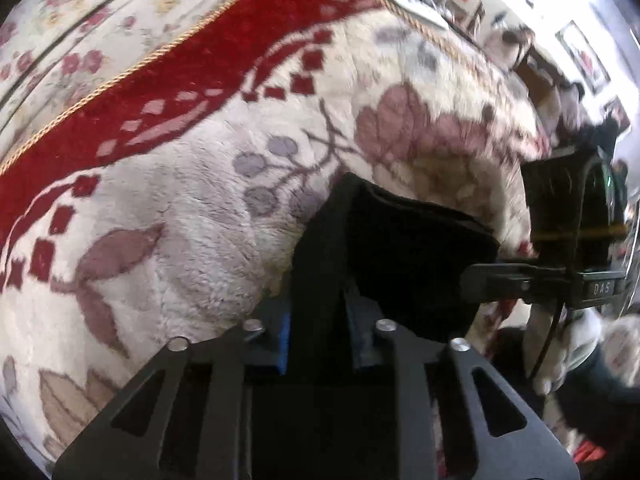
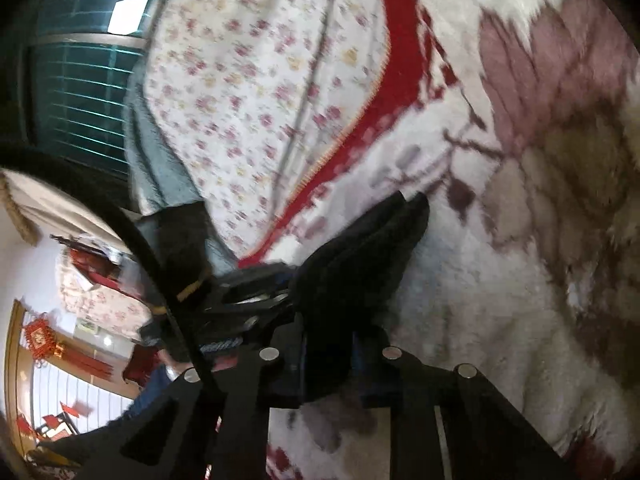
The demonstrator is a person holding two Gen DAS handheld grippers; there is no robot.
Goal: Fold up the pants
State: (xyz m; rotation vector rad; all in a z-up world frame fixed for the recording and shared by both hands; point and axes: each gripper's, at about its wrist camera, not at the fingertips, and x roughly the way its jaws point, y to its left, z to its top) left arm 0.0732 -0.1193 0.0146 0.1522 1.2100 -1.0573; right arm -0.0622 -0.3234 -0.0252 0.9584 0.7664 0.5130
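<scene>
The black pants (image 1: 404,248) hang in the air above a plush floral blanket (image 1: 192,208). My left gripper (image 1: 318,320) is shut on one black edge of the pants, the cloth pinched between its blue-padded fingers. My right gripper (image 2: 326,354) is shut on another bunched edge of the pants (image 2: 360,256). The right gripper also shows at the right of the left wrist view (image 1: 500,276), close to the pants. The left gripper shows at the left of the right wrist view (image 2: 256,292). Most of the pants is hidden.
The blanket has a red patterned band (image 1: 168,92) with gold cord trim. A small-flowered sheet (image 2: 256,80) lies beyond it. A window with blinds (image 2: 84,92) and room clutter (image 1: 572,60) sit past the bed edge.
</scene>
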